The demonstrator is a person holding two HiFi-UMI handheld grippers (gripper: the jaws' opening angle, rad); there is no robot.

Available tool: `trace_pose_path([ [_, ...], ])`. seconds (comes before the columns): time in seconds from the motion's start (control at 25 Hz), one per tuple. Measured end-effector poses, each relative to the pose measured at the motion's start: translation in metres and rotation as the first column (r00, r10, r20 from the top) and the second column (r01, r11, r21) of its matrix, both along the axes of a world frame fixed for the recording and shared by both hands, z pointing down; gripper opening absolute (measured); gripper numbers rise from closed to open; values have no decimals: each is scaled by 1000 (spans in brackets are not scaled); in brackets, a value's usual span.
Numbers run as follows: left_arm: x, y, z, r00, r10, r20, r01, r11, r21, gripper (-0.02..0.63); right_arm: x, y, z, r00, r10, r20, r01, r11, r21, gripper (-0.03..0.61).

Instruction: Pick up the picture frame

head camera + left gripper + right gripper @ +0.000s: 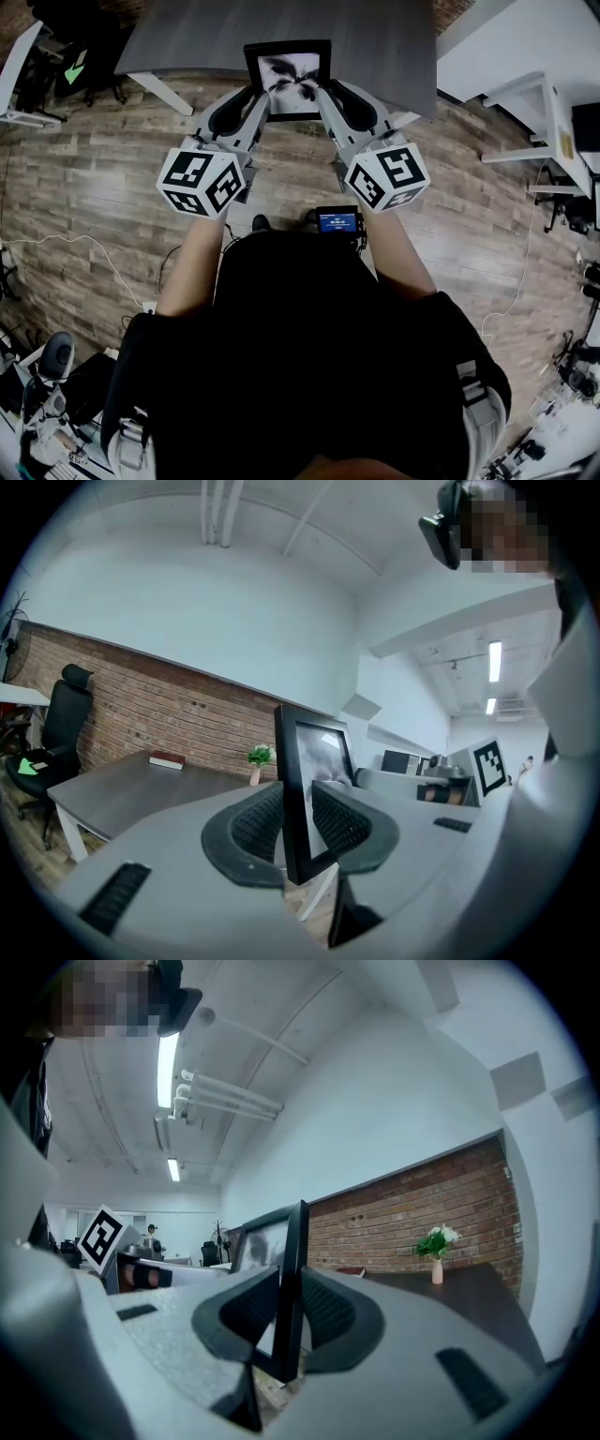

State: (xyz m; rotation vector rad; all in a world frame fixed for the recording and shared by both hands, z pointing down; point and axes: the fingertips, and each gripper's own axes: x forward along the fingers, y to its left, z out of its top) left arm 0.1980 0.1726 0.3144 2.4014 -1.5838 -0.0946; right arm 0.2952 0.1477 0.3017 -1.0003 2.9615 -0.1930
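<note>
Your own torso fills the near half of the head view, and the print inside the frame is too blurred to make out. You hold one picture frame (289, 73) upright between your two grippers, at the near edge of the one grey counter (187, 37). Wooden floor shows under its bottom corner in both gripper views. Your left gripper (262, 95) has its fingers (255, 825) clenched on the frame's left edge. Your right gripper (324, 93) grips the right edge the same way. On the counter, far off, lie one red book (167, 759) and one small plant in a vase (259, 757).
</note>
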Motion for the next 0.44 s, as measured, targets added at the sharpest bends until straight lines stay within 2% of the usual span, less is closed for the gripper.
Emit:
trace_pose_path([
  [0.44, 24, -12, -1, 1000, -19, 2, 19, 1000, 0, 86, 24, -14, 1, 999, -35, 28, 35, 999, -17, 77],
])
